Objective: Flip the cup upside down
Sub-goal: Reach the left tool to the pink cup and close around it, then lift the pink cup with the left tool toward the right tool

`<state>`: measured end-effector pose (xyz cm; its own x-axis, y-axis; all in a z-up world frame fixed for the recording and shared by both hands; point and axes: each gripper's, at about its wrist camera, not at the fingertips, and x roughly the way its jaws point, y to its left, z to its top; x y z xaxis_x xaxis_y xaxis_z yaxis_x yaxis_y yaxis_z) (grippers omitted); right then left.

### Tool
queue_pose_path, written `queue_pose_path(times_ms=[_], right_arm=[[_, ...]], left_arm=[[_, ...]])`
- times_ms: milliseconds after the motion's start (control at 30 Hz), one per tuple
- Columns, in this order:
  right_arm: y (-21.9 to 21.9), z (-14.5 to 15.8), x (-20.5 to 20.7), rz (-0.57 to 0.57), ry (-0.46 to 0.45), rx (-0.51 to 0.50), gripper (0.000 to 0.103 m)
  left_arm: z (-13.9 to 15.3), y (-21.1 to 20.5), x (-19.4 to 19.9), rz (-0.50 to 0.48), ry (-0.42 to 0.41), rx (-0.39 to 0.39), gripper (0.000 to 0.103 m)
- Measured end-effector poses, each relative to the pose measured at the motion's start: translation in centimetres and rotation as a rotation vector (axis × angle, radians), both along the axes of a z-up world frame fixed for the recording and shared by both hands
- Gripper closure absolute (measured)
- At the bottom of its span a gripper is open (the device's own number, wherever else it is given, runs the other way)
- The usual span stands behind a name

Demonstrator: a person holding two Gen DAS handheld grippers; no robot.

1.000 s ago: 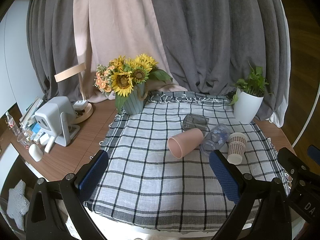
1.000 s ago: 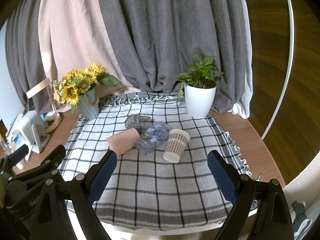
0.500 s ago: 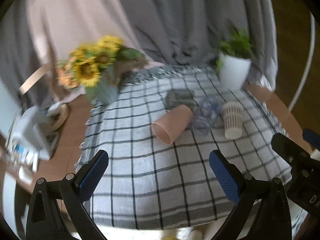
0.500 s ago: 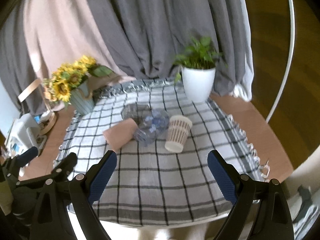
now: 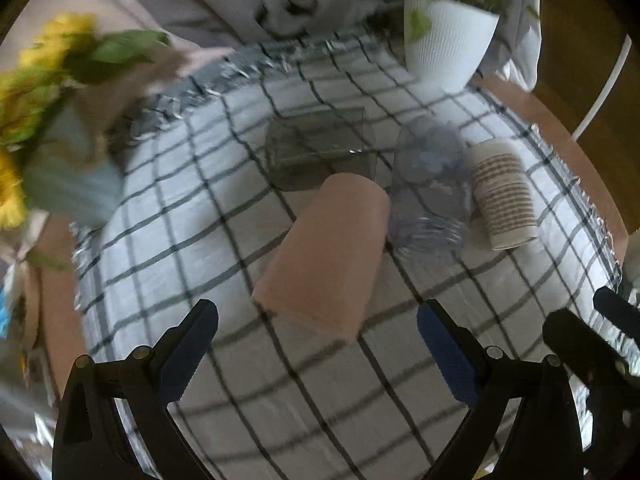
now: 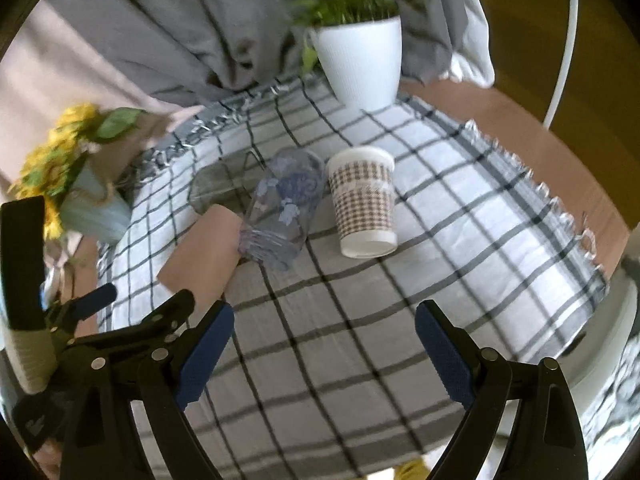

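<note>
Checked cloth (image 5: 168, 216) on wood table (image 6: 532, 160), grey curtains (image 6: 192, 28)

Bare checked cloth (image 6: 360, 340) lies open on the near side, in front of the cups. The pink cup (image 5: 326, 252) lies on its side, touching a clear glass (image 5: 430, 192) on its right; a paper cup (image 6: 366, 204) stands just beyond. A dark glass (image 5: 320, 148) blocks the far side. The flower vase (image 5: 68, 176) stands far left, the white planter (image 6: 362, 64) far right.

checked cloth (image 6: 460, 216), white planter (image 6: 364, 64), sunflowers (image 6: 56, 160)
</note>
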<state>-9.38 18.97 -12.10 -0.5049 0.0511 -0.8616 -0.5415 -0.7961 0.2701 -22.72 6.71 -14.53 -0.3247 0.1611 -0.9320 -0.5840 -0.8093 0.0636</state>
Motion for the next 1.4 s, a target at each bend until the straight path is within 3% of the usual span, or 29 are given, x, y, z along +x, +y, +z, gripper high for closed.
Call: queue_pose_path(times_ms=[267, 333, 533, 867, 967, 1200, 1400], right_arm=[[0.3, -2.4, -3.0, -0.092, -0.064, -0.050, 0.011], [0.3, -2.6, -3.3, -0.102, -0.071, -0.045, 0.011], [0.3, -2.9, -3.6, -0.115, -0.082, -0.033, 0.011], [-0.1, -2.0, -2.4, -0.038, -0.069, 0.035, 0.011], [-0.3, -1.8, -1.8, -0.004, -0.066, 0.059, 0.011], [0.4, -2.2, 0.3, 0.064, -0.090, 0.112, 0.011], [1.9, -2.8, 2.3, 0.100, -0.114, 0.134, 0.011]], left_arm=[[-4.3, 1.3, -3.7, -0.078, -0.167, -0.019, 0.008], [-5.1, 1.4, -3.9, -0.077, -0.184, -0.029, 0.021], [-5.4, 0.7, -4.1, -0.051, -0.206, 0.004, 0.022], [-1.9, -3.8, -0.7, 0.108, -0.106, 0.075, 0.026], [-1.5, -5.1, 0.8, 0.169, -0.118, 0.110, 0.026], [-3.7, -3.7, 3.8, 0.308, -0.192, 0.161, 0.027], [-4.4, -2.8, 6.7, 0.339, -0.203, 0.148, 0.028]])
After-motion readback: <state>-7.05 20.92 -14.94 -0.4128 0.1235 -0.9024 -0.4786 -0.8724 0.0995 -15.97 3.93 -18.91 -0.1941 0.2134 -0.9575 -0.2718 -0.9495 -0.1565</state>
